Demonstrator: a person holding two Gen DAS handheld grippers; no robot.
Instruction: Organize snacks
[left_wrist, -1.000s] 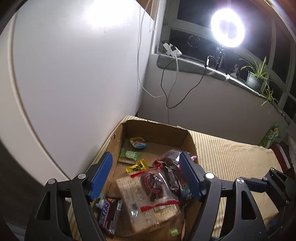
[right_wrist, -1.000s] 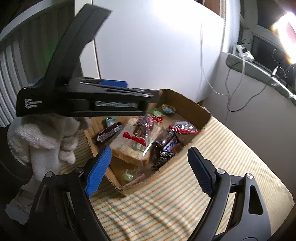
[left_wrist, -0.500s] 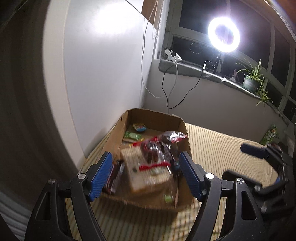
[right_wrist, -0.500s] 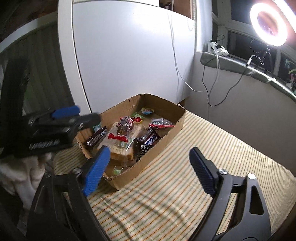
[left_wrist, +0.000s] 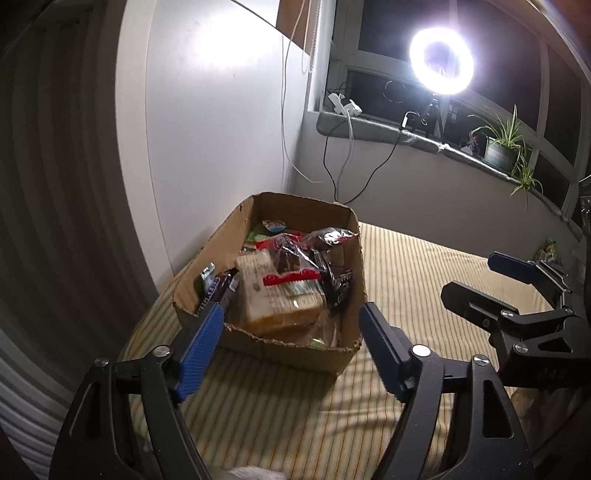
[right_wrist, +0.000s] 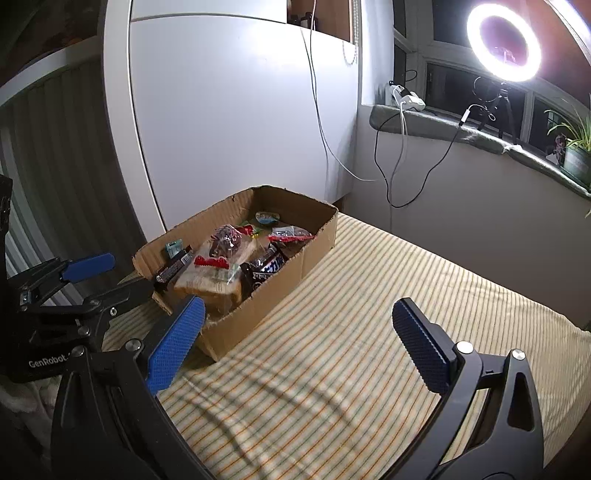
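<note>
While both grippers hang clear of it, box (right_wrist: 236, 325): on striped cloth (right_wrist: 369, 295), full of snacks (left_wrist: 280, 291).
Left gripper (left_wrist: 291, 350): jaws just widened, empty.
Right gripper (right_wrist: 295, 339): jaws just spread wide, empty.

The left gripper (left_wrist: 290, 349) with blue ribbed pads has drawn back from over the open brown cardboard box (left_wrist: 295, 353) of wrapped snacks; it now stands short of the box's near wall, its jaws having just been opening with nothing between them. The right gripper (right_wrist: 295, 343) has also backed away over the striped yellow cloth (right_wrist: 388, 280), jaws likewise just opening, empty.
</note>
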